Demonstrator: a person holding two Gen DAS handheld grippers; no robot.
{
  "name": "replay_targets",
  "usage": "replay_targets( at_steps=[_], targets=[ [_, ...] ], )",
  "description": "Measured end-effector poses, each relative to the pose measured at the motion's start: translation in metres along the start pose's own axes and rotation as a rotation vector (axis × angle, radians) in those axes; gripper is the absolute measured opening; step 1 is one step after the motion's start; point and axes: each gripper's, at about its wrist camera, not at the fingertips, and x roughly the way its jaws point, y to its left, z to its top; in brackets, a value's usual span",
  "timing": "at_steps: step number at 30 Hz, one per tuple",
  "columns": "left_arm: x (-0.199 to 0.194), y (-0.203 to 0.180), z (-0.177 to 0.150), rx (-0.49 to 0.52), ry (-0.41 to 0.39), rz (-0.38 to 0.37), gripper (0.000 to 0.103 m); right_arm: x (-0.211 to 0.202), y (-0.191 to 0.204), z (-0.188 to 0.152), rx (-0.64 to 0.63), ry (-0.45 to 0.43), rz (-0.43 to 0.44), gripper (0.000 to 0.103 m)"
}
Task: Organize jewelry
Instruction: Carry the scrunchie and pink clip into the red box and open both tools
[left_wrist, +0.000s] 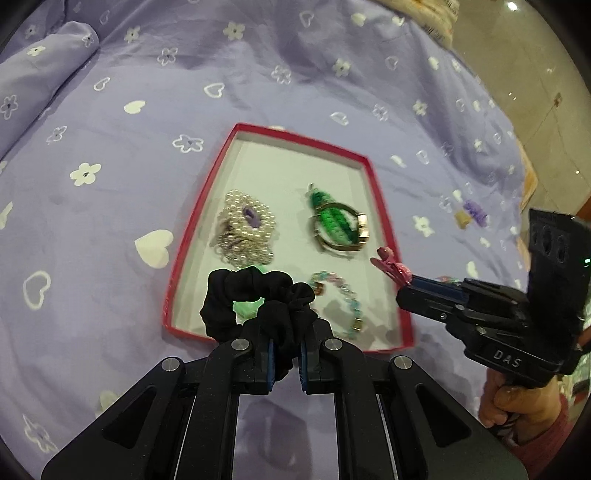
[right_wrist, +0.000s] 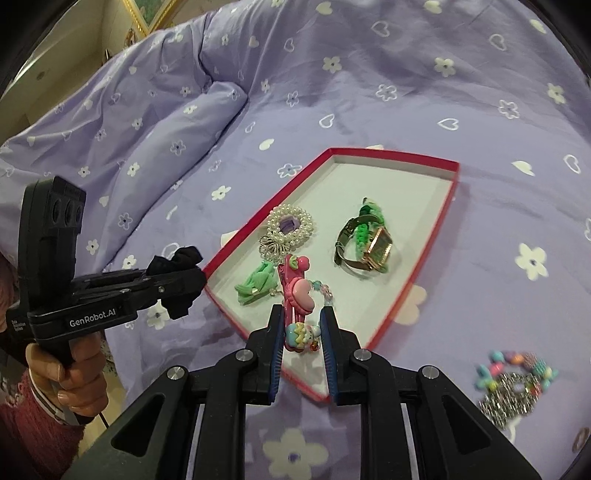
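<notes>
Now a black scrunchie (left_wrist: 255, 299) is held tight in the jaws of the left gripper (left_wrist: 284, 365), just over the near edge of the red tray (left_wrist: 306, 138). A pink hair clip (right_wrist: 295, 291) is clamped in the jaws of the right gripper (right_wrist: 301, 354), also over the tray's near edge. The tray is set on a purple bedsheet (left_wrist: 129, 221) with white flowers and hearts. Inside it, a pearl brooch (left_wrist: 245, 225), a watch (right_wrist: 369, 245) with a green band, a green clip (right_wrist: 255, 286) and what may be a bead bracelet (left_wrist: 340, 299), blurred, are laid apart. More beads (right_wrist: 517, 384) are seen on the sheet beside the tray. Each gripper is held by a hand (right_wrist: 70, 373).
</notes>
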Motion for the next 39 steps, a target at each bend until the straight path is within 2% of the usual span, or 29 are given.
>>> replay_targets(
  at_steps=[9,14,19,25,27,32,35,39],
  targets=[
    [0.032,0.01,0.013,0.02,0.043,0.039,0.008,0.04,-0.007,0.017,-0.006,0.087,-0.036,0.019],
    [0.048,0.015,0.015,0.012,0.076,0.043,0.008,0.055,-0.006,0.017,-0.033,0.143,-0.066,0.019],
    [0.057,0.017,0.013,0.007,0.1,0.052,0.01,0.066,-0.005,0.013,-0.046,0.195,-0.06,0.019],
    [0.059,0.02,0.012,-0.006,0.102,0.062,0.015,0.067,-0.004,0.01,-0.049,0.202,-0.06,0.02],
    [0.059,0.021,0.012,-0.014,0.102,0.067,0.023,0.068,-0.004,0.01,-0.05,0.203,-0.061,0.021],
    [0.058,0.023,0.011,-0.027,0.101,0.071,0.033,0.068,-0.003,0.01,-0.046,0.193,-0.054,0.023],
    [0.055,0.022,0.011,-0.033,0.098,0.073,0.036,0.067,-0.004,0.01,-0.036,0.185,-0.048,0.024],
    [0.05,0.02,0.009,-0.029,0.087,0.08,0.042,0.061,-0.004,0.009,-0.029,0.175,-0.037,0.034]
  ],
)
